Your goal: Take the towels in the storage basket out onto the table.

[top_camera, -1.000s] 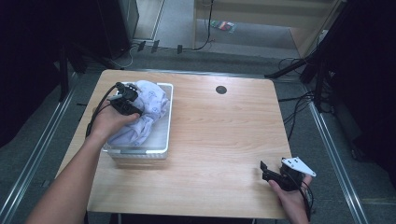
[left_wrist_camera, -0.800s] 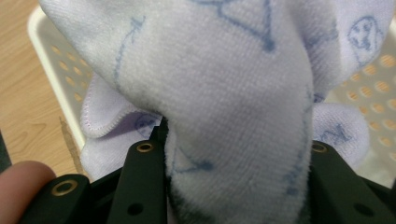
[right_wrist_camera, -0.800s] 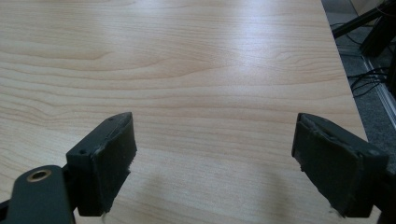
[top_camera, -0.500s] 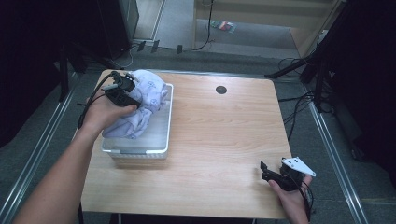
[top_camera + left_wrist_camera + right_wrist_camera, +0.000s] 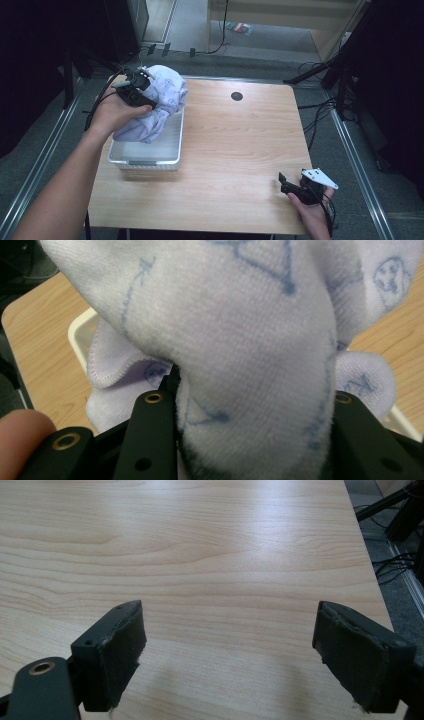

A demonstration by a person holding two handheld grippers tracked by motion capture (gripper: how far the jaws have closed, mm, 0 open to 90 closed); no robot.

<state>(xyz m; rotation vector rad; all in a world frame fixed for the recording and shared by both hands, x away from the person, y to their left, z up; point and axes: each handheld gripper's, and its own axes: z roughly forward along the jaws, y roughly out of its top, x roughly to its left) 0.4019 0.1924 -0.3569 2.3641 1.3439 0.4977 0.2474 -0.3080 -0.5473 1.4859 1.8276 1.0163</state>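
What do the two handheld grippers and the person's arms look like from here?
Both are black. The left gripper trails a black cable off the table's left edge; its jaws carry brass-coloured rivets. The right gripper bears a grey three-cornered plate on top; its two blocky jaws have dark, worn pads and a brass-coloured rivet. Both forearms are bare, with no sleeves or gloves in view.

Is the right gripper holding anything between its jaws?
No, the right gripper has its jaws spread wide over the bare wooden table, with nothing between them.
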